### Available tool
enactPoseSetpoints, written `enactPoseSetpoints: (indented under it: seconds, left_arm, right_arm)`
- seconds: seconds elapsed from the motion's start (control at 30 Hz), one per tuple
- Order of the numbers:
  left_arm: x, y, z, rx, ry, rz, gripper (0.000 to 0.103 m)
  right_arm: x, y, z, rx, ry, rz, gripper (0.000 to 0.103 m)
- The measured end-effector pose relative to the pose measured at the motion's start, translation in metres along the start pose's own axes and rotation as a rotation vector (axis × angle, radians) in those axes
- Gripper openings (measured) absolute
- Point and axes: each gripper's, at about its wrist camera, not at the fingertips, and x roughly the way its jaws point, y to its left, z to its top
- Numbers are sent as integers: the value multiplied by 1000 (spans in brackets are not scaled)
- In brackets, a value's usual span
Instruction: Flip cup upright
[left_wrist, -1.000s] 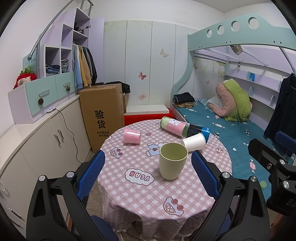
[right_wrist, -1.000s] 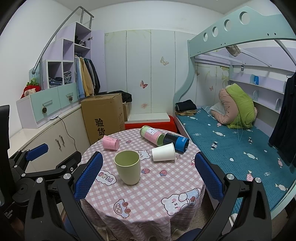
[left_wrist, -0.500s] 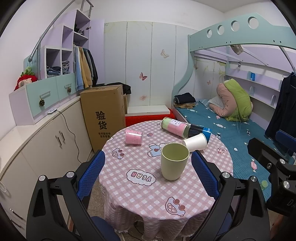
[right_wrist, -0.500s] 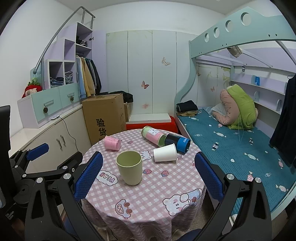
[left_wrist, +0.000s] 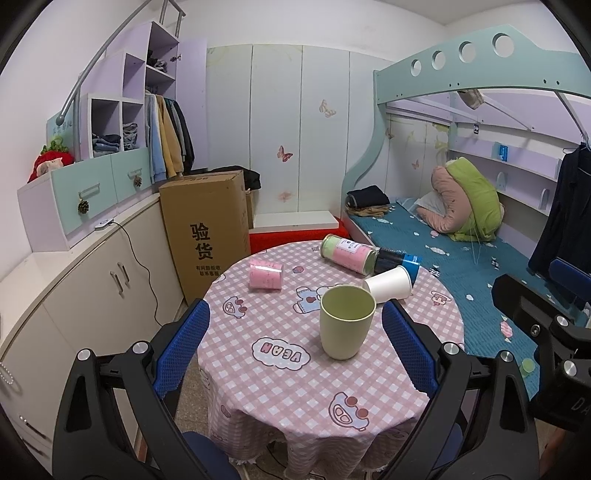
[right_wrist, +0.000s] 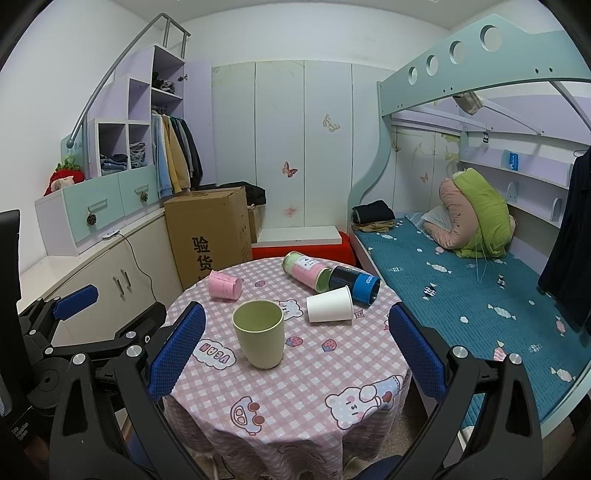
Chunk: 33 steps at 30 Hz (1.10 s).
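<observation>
Blue-padded left claw (left_wrist: 295, 347) (spread wide) faces green cup (left_wrist: 346, 321).

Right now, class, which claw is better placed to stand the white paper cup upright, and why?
Probably the right claw: the white paper cup lies on its side nearer the middle of its open span. For the left claw it sits off right, behind the upright green cup.

a cardboard box (left_wrist: 205, 225) stands by the cabinets (left_wrist: 92, 280); a rolled quilt (right_wrist: 476, 214) lies on the bed (right_wrist: 461, 280).

Bright, even indoor light, soft shadows; sharp focus, strong fisheye bending at edges
</observation>
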Motion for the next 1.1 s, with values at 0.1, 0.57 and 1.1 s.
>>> enactPoseSetpoints:
  seconds: [0.1,0.57,1.1]
  left_arm:
    - [0,0,0,-1,0,1,95]
    - [0,-1,2,2,-5,-2,95]
    - [-1,-1,3,1,-4,-2,95]
  right_arm:
    - [0,0,0,1,0,0,96]
    - [-2,0,2,-1,-3,2,96]
    - [-3,0,3,-1,-5,2,96]
